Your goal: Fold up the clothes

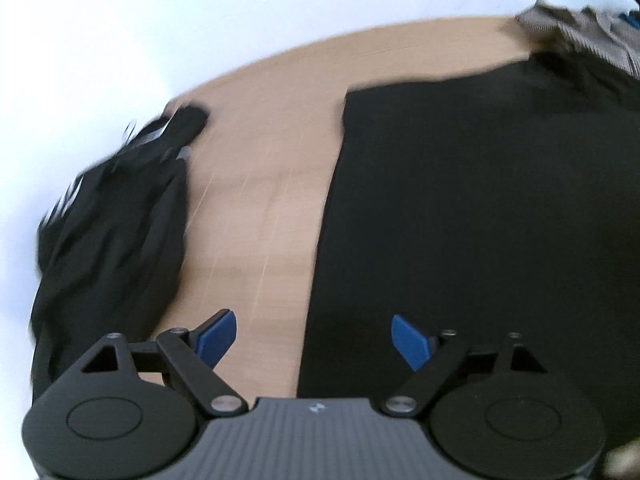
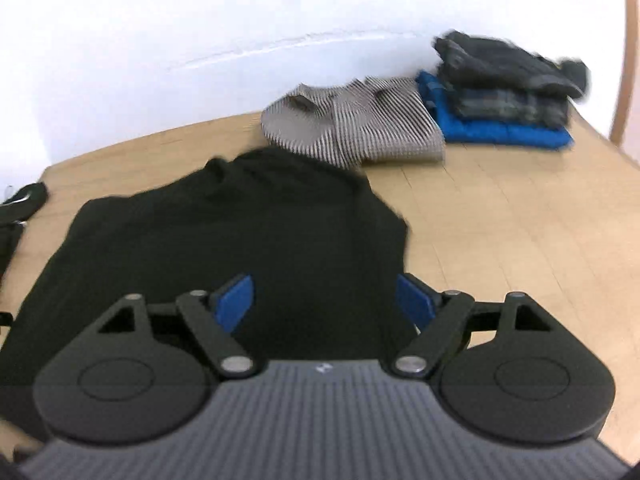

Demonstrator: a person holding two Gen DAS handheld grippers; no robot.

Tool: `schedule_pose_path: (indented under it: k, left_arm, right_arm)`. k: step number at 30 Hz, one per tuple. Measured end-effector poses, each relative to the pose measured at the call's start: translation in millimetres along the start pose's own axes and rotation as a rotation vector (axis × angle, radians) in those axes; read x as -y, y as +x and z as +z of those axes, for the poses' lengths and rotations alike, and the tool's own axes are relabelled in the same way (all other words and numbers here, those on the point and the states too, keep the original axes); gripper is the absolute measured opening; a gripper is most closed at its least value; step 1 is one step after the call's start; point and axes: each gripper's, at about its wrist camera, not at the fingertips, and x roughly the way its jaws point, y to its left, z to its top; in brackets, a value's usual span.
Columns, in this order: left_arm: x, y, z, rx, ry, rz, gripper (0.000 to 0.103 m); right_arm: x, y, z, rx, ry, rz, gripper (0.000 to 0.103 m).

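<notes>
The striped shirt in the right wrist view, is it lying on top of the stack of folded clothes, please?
No, the striped shirt lies directly on the table, to the left of the stack of folded clothes.

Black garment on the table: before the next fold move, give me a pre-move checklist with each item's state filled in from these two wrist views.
1. Left gripper open and empty: ok, jaws spread, nothing between them.
2. Right gripper open and empty: ok, jaws spread above the cloth.
3. Black garment lying flat on the table: mostly ok; its left edge runs straight, the far end looks bunched.
4. Garment clear of the striped shirt: cannot tell, the far end meets or overlaps it.
5. Folded stack out of the way: ok, at the far right.
6. Crumpled dark clothes apart from the garment: ok, bare wood between them.
</notes>
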Motion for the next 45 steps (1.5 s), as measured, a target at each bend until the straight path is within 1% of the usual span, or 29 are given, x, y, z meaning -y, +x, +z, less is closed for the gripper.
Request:
schedule_pose_path:
  k: [3,6,9,12,13,15,18,21,24,25,28,31,33,34,35,37,38,39,40,43,44,45]
  left_arm:
    - [-5,-15,-44,-0.044,0.008,0.021,0.087]
    - [-8,-29,-75,-0.074,0.01,0.04,0.087]
    - [-11,-40,-91,-0.075,0.021,0.039,0.087]
    - [-9,-46,-101,-0.056,0.054,0.035,0.087]
    - [-8,-47,-104,-0.047,0.071,0.033,0.087]
    - [-6,-46,-108,-0.021,0.109,0.022,0.087]
    - [0,-43,-112,0.021,0.185,-0.013,0.086]
    - [5,-38,-109,0.067,0.242,-0.046,0.085]
    - [7,-30,-102,0.115,0.273,-0.071,0.085]
    - [7,-27,-99,0.13,0.283,-0.076,0.085]
    - [6,-19,-92,0.174,0.333,-0.097,0.085]
    - [5,-17,-95,0.223,0.406,-0.113,0.085]
    - [3,-15,-102,0.267,0.442,-0.115,0.084]
    - [3,-15,-105,0.287,0.455,-0.118,0.081]
    - [3,-16,-108,0.298,0.464,-0.132,0.076]
    - [4,-17,-109,0.289,0.48,-0.2,0.04]
    - [7,-18,-109,0.282,0.488,-0.225,0.033]
    - [10,-19,-110,0.283,0.498,-0.232,0.024]
    - [12,-18,-111,0.292,0.505,-0.23,0.023]
    - [12,-14,-111,0.316,0.512,-0.224,0.021]
    - [10,-12,-111,0.322,0.522,-0.231,0.023]
    - [9,-12,-111,0.33,0.533,-0.231,0.029]
  right_arm:
    - [17,-39,-40,-0.029,0.07,0.028,0.082]
    - [20,-67,-79,-0.068,0.097,0.064,0.082]
    - [14,-83,-106,-0.077,0.057,0.088,0.082]
    - [-7,-95,-124,-0.057,-0.057,0.099,0.082]
    - [-12,-96,-127,-0.062,-0.073,0.092,0.082]
    - [-16,-94,-131,-0.079,-0.044,0.075,0.082]
    - [-7,-88,-129,-0.097,0.123,0.087,0.082]
    - [-5,-78,-125,-0.097,0.206,0.016,0.082]
    - [-13,-62,-123,-0.104,0.237,-0.047,0.082]
    - [-17,-55,-123,-0.104,0.244,-0.071,0.084]
    - [-36,-45,-123,-0.064,0.232,-0.152,0.084]
    - [-48,-42,-125,-0.035,0.237,-0.206,0.083]
    - [-49,-44,-128,-0.024,0.259,-0.218,0.078]
    - [-47,-43,-128,-0.022,0.265,-0.215,0.078]
    - [-47,-42,-128,-0.022,0.265,-0.214,0.075]
    - [-52,-42,-128,-0.027,0.236,-0.214,0.058]
    - [-55,-41,-128,-0.034,0.224,-0.209,0.034]
    - [-57,-41,-128,-0.044,0.236,-0.197,0.02]
    - [-55,-42,-126,-0.051,0.267,-0.181,0.016]
    - [-47,-48,-125,-0.043,0.363,-0.156,0.015]
    - [-44,-53,-125,-0.032,0.389,-0.148,0.015]
    - [-41,-57,-125,-0.02,0.415,-0.139,0.014]
